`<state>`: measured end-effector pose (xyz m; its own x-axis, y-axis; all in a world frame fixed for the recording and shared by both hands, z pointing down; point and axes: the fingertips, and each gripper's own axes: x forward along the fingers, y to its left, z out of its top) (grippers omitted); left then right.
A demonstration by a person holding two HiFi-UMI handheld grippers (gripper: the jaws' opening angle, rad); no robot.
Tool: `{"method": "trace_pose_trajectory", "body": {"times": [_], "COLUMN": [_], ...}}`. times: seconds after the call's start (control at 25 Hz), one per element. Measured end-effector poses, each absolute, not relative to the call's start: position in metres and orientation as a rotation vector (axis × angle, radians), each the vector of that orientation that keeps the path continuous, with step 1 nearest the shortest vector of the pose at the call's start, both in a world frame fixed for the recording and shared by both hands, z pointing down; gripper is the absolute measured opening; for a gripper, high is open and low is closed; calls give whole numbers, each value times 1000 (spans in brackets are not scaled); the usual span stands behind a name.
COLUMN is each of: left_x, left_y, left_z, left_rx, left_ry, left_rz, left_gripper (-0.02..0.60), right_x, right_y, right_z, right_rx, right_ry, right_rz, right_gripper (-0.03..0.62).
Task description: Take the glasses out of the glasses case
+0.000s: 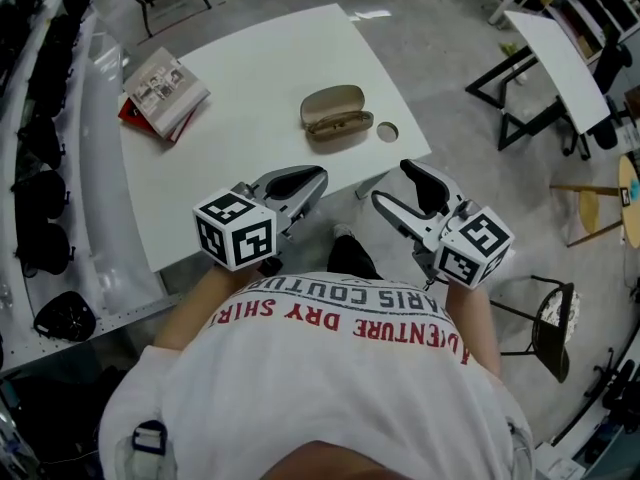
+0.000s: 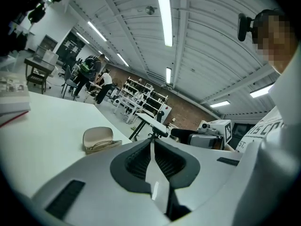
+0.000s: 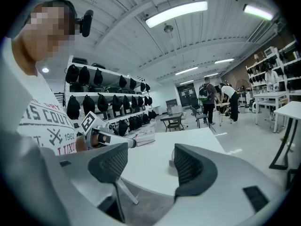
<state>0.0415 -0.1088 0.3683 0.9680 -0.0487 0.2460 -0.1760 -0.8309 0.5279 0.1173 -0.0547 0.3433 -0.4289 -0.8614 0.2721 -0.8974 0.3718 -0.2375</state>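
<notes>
White table [image 1: 250, 78] with the glasses case [image 1: 334, 111] lying open on its far-right part, close to the right edge. Lid is tipped up at the far side and the glasses [image 1: 342, 124] lie in the near half of the case, inside it. In the left gripper view the case [image 2: 98, 137] also reads open, with the glasses [image 2: 104, 146] in the tray. A small round spot [image 1: 387, 130] sits just right of the case; disc or hole, can't tell. A stack of books [image 1: 164, 92] is at the far-left corner, well apart from the case.

Left gripper [image 1: 312, 176] is held off the table's near edge, jaws pressed together with nothing between them. Right gripper [image 1: 392, 182] is beside it to the right, also off the near edge, jaws wide apart and empty. Neither touches the case; both are well short of it. The person's white shirt with red print [image 1: 330, 348] fills the near part of the head view. Racks of dark bags [image 1: 40, 168] line the left side.
</notes>
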Motion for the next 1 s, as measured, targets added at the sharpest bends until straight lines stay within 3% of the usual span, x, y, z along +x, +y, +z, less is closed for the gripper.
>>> {"method": "trace_pose_trajectory", "body": {"times": [1.0], "left_x": [104], "left_y": [-211], "left_z": [392], "left_rx": [2414], "left_ry": [-514], "left_rz": [251], "left_gripper": [48], "right_x": [187], "right_y": [-185], "right_z": [374], "right_rx": [1176], "right_ry": [-2603], "right_rz": [610], "right_gripper": [291]}}
